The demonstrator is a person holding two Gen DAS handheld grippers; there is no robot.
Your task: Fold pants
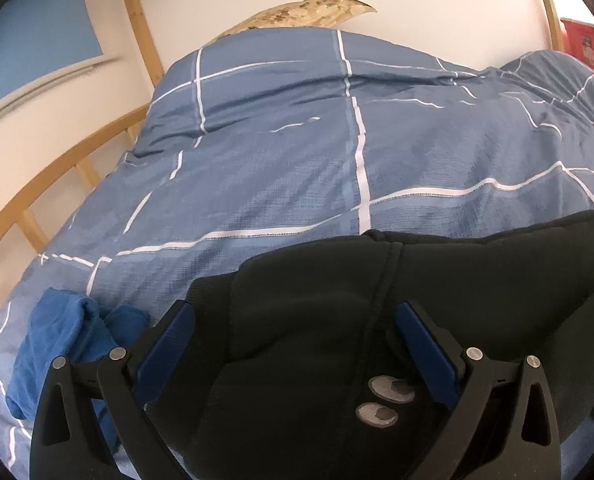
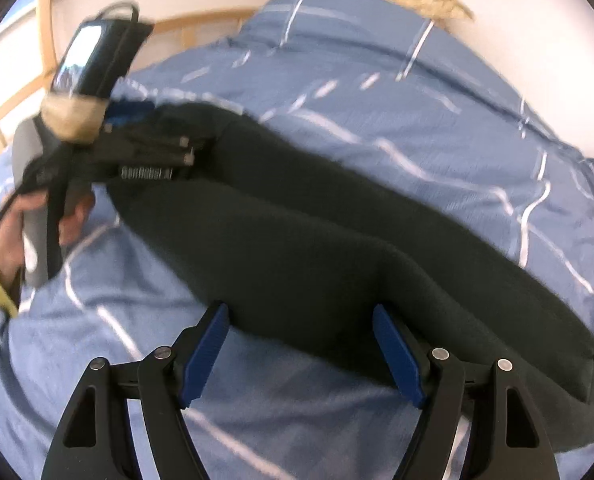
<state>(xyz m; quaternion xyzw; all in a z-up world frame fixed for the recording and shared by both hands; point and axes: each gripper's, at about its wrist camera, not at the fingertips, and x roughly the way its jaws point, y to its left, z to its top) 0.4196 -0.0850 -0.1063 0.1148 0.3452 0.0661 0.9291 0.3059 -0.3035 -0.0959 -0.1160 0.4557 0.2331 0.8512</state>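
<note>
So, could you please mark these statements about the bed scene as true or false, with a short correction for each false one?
1. The pants are dark and lie on a blue bedcover with white lines. True.
2. The right tool is clamped shut on a white towel. False: its jaws stand open at the pants' edge, and no white towel is visible.
3. A crumpled blue cloth lies beside the left tool. True.
4. The pants carry a patch of two cartoon eyes. True.
5. The bed frame is black metal. False: the frame is light wood.
</note>
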